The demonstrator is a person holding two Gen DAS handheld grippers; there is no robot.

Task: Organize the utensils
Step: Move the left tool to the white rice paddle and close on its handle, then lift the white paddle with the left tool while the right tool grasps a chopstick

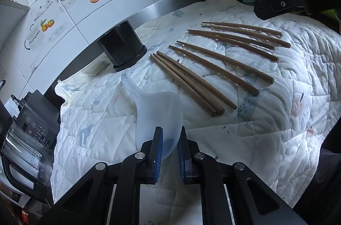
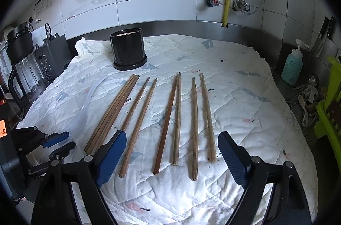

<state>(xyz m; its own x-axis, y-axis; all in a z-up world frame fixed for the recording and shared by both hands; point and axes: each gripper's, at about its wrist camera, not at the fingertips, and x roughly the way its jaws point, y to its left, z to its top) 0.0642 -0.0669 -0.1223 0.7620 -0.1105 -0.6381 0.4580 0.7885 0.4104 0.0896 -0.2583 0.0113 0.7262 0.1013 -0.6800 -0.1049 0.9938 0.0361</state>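
Your left tongs (image 1: 170, 139) pinch the bowl end of the translucent plastic spoon (image 1: 158, 110), light, thin and likely slippery, so grip gently near the rim. Your right tongs (image 2: 172, 152) hang spread above the wooden chopsticks (image 2: 177, 118), stiff and light, lying on the quilted cloth (image 2: 245, 97) near the black holder (image 2: 127, 50).

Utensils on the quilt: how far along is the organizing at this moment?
Nothing looks put away yet. The left gripper is closed on the translucent spoon, which lies on the quilted cloth. The right gripper hangs open over the chopsticks. All chopsticks lie outside the black holder.
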